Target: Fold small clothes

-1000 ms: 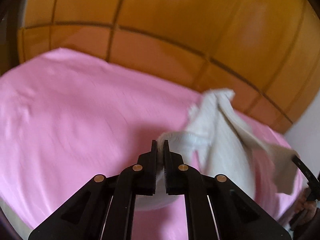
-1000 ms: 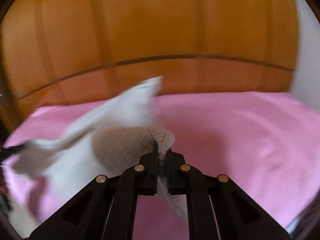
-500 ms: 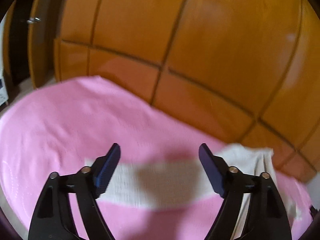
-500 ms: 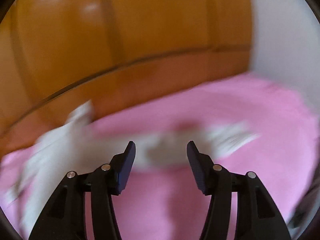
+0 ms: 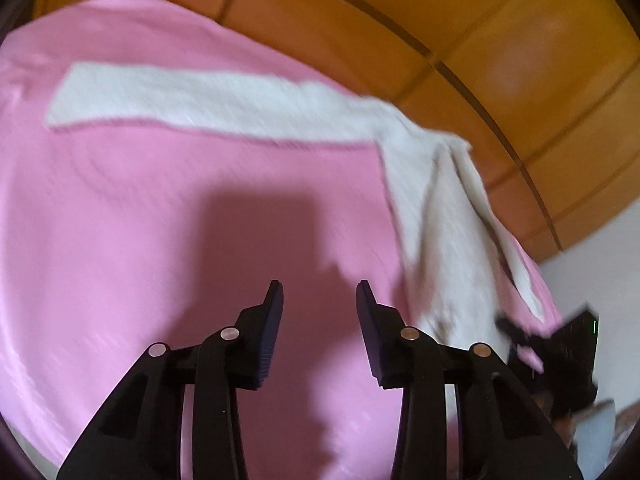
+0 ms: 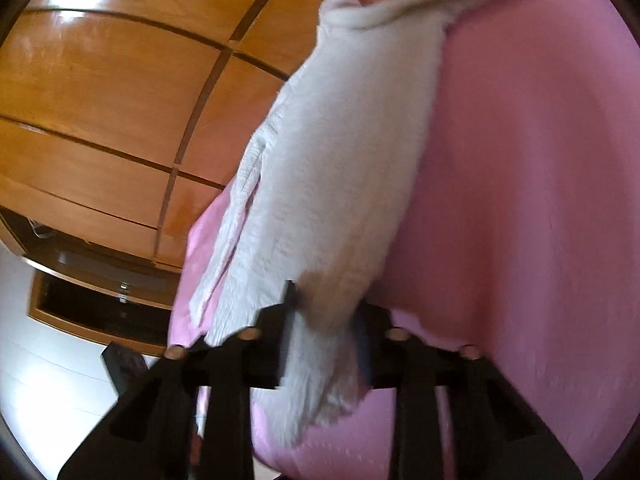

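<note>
Left claw point(image 5: 319, 292) gapes above pink sheet point(image 5: 160, 220).

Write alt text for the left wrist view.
The open left gripper hovers over a pink sheet, holding nothing. A white garment lies spread in an L across the sheet, with the right gripper at its near-right end; wooden panels stand behind.

Garment point(image 5: 224, 100) lay on the sheet point(image 5: 140, 220), running from far left across to the right, then bending back toward me along the sheet's right edge. Wood panelling point(image 5: 500, 52) stood behind the sheet. My left gripper point(image 5: 319, 300) sat over bare sheet, left of that near leg. My right gripper point(image 6: 324, 312) was at the leg's near end, cloth between the fingers.
</note>
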